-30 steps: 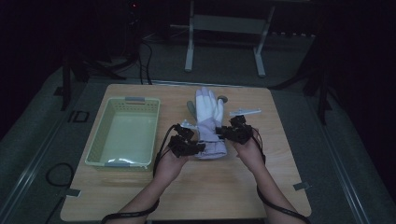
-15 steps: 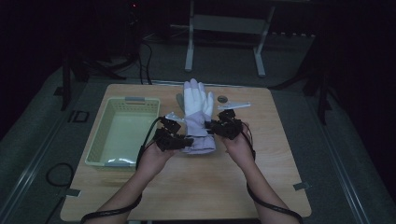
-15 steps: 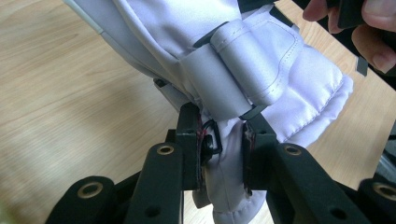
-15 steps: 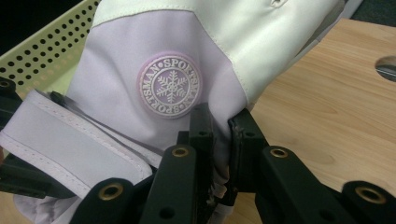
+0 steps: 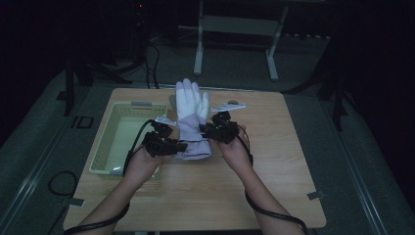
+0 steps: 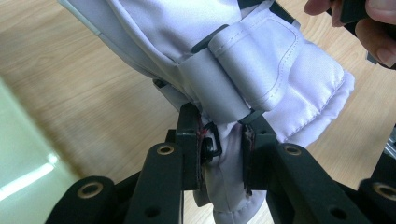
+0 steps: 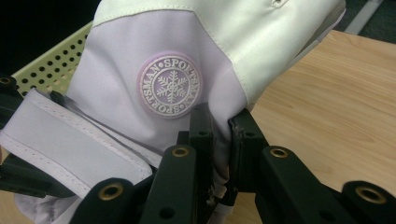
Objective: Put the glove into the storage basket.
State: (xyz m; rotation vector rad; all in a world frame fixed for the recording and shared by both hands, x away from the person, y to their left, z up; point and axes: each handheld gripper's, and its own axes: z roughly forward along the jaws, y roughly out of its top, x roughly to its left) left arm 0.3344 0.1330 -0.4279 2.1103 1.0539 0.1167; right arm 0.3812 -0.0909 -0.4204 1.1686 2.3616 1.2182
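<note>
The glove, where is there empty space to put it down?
The ski glove hangs between the left claw and right claw. The basket beside it looks empty inside. Bare wood lies right of the right claw up to the table edge, and along the near edge. It is crowded between the hands.

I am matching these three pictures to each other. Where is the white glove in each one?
High view: glove mid-table, fingers pointing away, cuff between both grippers.
Left gripper view: cuff and strap fill the centre, above the jaws.
Right gripper view: snowflake-badge side in the centre.
Shared landmark: the green basket, left of the glove.
</note>
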